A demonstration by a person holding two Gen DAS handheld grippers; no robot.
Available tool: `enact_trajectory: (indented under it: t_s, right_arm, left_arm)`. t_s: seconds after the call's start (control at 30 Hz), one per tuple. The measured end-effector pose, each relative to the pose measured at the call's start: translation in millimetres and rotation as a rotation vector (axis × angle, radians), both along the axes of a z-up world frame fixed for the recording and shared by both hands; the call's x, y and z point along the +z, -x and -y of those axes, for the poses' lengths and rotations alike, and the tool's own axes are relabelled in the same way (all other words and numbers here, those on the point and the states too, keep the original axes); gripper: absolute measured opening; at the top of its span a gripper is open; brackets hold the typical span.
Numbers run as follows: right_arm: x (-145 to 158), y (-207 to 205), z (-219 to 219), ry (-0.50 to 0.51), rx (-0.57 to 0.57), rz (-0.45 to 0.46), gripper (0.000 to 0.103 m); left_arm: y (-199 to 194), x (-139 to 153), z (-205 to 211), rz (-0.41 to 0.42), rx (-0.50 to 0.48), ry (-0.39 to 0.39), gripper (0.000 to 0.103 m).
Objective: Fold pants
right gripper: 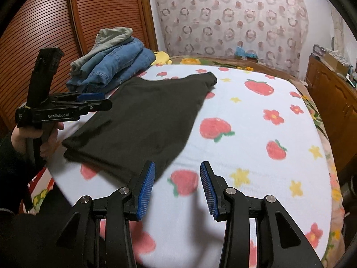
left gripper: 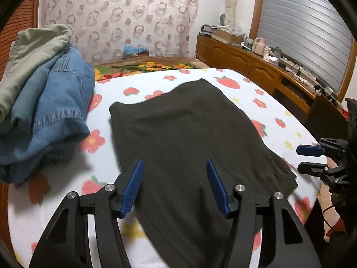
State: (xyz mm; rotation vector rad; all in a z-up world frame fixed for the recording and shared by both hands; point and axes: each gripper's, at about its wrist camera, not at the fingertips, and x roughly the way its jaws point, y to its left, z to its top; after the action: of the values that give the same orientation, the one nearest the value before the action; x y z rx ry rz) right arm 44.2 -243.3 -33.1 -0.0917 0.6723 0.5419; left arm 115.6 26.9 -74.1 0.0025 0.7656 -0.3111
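Dark folded pants (left gripper: 191, 134) lie flat on the strawberry-print blanket (left gripper: 234, 84); they also show in the right wrist view (right gripper: 142, 120). My left gripper (left gripper: 174, 167) is open and empty, hovering just above the near part of the pants. It shows from the side in the right wrist view (right gripper: 104, 100), over the pants' left edge. My right gripper (right gripper: 177, 172) is open and empty above the blanket (right gripper: 256, 145), just past the pants' near right corner. It also shows in the left wrist view (left gripper: 299, 158) at the right edge.
A pile of folded jeans and a green garment (left gripper: 44, 98) sits at the left of the bed, also in the right wrist view (right gripper: 111, 64). A wooden sideboard (left gripper: 256, 64) with clutter runs along the right. A louvred wooden door (right gripper: 44, 29) stands behind the pile.
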Motion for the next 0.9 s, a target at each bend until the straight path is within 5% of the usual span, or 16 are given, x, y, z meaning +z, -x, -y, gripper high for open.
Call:
enact_trajectory:
  t_s: [0.33, 0.6, 0.73, 0.9]
  right_arm:
    - [-4, 3, -17, 0.024, 0.017, -0.007, 0.043]
    - [-7, 0, -26, 0.024, 0.011, 0.015, 0.028]
    - [-10, -1, -30, 0.020, 0.016, 0.016, 0.006]
    - [-4, 11, -26, 0.008, 0.023, 0.026, 0.002]
  left_arm:
    - [15, -11, -5, -0.007, 0.020, -0.014, 0.059]
    - [12, -18, -12, -0.017, 0.039, -0.015, 0.059]
    - [13, -20, -10, -0.014, 0.047, -0.029, 0.059]
    - [15, -20, -8, -0.002, 0.054, -0.051, 0.059]
